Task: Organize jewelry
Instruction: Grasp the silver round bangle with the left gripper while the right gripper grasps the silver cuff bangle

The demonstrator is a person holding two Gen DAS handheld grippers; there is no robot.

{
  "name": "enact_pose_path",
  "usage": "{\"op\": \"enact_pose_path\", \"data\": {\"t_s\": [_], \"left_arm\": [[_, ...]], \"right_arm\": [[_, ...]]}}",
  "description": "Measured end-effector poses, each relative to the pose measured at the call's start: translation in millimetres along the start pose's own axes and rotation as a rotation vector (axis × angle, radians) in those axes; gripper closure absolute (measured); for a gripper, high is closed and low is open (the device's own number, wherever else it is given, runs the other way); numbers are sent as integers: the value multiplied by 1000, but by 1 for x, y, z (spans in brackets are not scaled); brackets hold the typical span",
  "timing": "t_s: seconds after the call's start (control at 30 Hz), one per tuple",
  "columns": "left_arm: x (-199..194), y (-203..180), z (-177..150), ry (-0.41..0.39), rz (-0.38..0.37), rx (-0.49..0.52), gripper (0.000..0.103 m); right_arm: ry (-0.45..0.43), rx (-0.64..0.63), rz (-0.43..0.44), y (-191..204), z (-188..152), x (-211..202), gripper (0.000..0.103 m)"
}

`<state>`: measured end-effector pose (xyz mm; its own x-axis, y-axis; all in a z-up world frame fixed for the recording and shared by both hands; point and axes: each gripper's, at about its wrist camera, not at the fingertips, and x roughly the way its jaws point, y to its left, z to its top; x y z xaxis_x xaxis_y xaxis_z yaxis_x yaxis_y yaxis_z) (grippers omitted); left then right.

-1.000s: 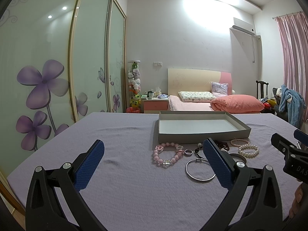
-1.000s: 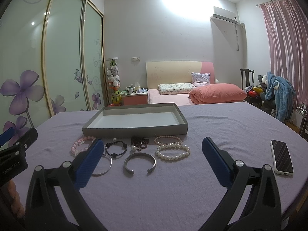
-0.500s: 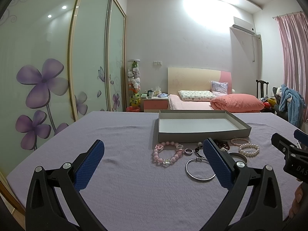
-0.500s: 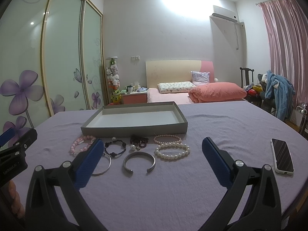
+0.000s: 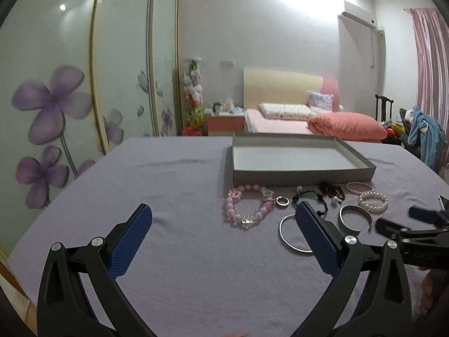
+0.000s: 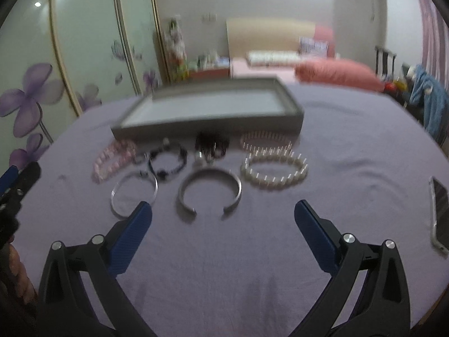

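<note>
A shallow grey tray (image 5: 303, 172) (image 6: 213, 129) stands empty on the purple cloth. In front of it lie a pink bead bracelet (image 5: 248, 206) (image 6: 112, 158), a small ring (image 5: 282, 200), a dark bead bracelet (image 6: 168, 163), a dark red bracelet (image 6: 212, 144), two pearl bracelets (image 6: 273, 170), a thin silver bangle (image 6: 133, 193) and an open silver cuff (image 6: 209, 193) (image 5: 355, 219). My left gripper (image 5: 223, 220) is open, low over the cloth left of the jewelry. My right gripper (image 6: 223, 216) is open and empty, just in front of the cuff.
A phone (image 6: 440, 213) lies at the cloth's right edge. Wardrobe doors with purple flowers (image 5: 50, 106) stand on the left. A bed with a pink duvet (image 5: 345, 126) is behind the table.
My right gripper has moved forward and down towards the jewelry, its view now blurred. My left gripper has dipped slightly towards the cloth.
</note>
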<state>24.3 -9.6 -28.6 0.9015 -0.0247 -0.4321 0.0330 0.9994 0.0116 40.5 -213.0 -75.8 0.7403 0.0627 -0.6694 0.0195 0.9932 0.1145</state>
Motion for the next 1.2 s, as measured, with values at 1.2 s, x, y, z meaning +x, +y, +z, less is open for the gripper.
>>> {"op": "enact_pose_path", "data": {"t_s": [1.2], "left_arm": [[93,-77,0,421,-131,203,2]], "right_arm": [[158,-50,21,-28,-7,18,37]]}}
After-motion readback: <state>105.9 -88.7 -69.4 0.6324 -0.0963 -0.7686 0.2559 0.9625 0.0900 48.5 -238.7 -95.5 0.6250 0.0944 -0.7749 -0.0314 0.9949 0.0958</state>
